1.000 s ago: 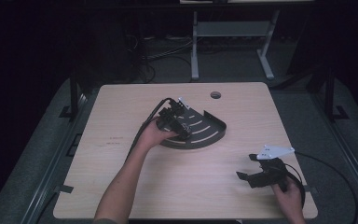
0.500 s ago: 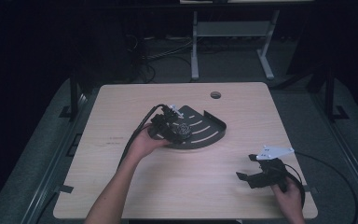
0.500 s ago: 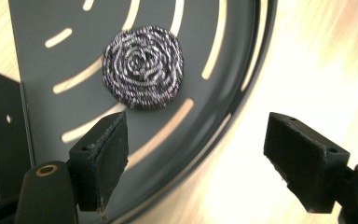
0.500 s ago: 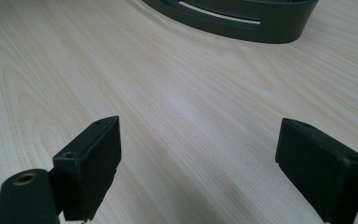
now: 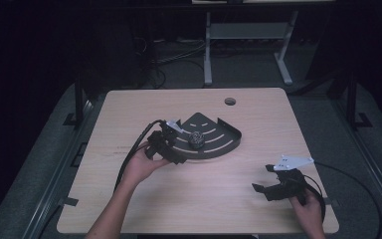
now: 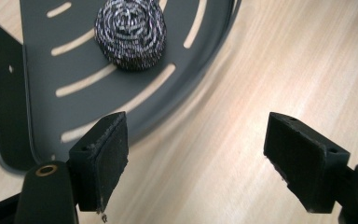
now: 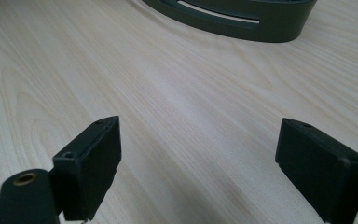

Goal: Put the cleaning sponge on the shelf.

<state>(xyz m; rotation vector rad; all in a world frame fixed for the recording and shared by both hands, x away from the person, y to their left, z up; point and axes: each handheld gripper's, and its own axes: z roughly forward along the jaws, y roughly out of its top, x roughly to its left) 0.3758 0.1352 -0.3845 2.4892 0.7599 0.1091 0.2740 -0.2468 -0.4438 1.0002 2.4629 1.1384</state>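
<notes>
Around the table (image 5: 129, 209): a dark room with grey carpeted floor (image 5: 40, 174), a pale metal stand (image 5: 243, 45) beyond the far edge, and loose floor cables (image 5: 174, 55) beside it. Table: light wood-grain top, rounded corners, a round cable hole (image 5: 230, 101) near the far edge, dark frame rails along both sides. Near the table's centre: one dark grey fan-shaped metal tray (image 5: 219, 142), flat on the wood, with curved slots and a low raised rim. On the tray, toward its left part: one steel wool scourer (image 5: 195, 140), round, coiled, silvery. At the tray's left edge: left gripper (image 5: 171, 149), held in the person's left hand (image 5: 142, 164), jaws spread wide and empty, one pad over the tray rim, the other over bare wood, cable trailing toward the near left. Toward the table's near right corner, well apart from the tray: right gripper (image 5: 266, 188), held in the right hand (image 5: 306, 206), jaws parted, gripping nothing, low over bare wood.
</notes>
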